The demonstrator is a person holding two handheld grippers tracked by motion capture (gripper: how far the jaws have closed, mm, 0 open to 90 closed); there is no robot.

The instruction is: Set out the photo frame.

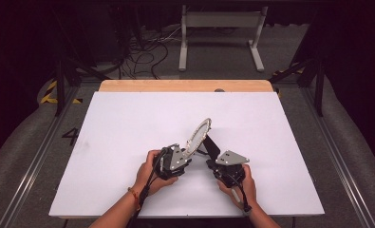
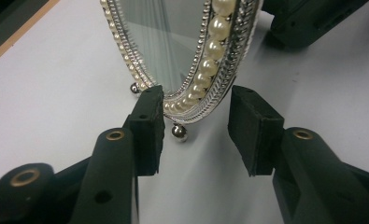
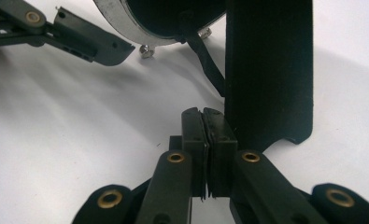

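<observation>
— What are your jaws doing?
— My left gripper [image 2: 196, 123] is standing part open around the oval pearl-rimmed mirror [image 2: 182, 51], not pressing it.
— And the right?
— My right gripper [image 3: 203, 154] is sitting closed beside its black stand [image 3: 268, 70] on the white table [image 1: 128, 123].

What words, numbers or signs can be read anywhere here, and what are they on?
"4": a dark numeral on the grey floor left of the white table.
Yellow-and-black striped hazard tape on the floor by the table's far left corner: a marking, no words.
Oval pearl-rimmed silver mirror and its black stand: no writing visible.
</observation>
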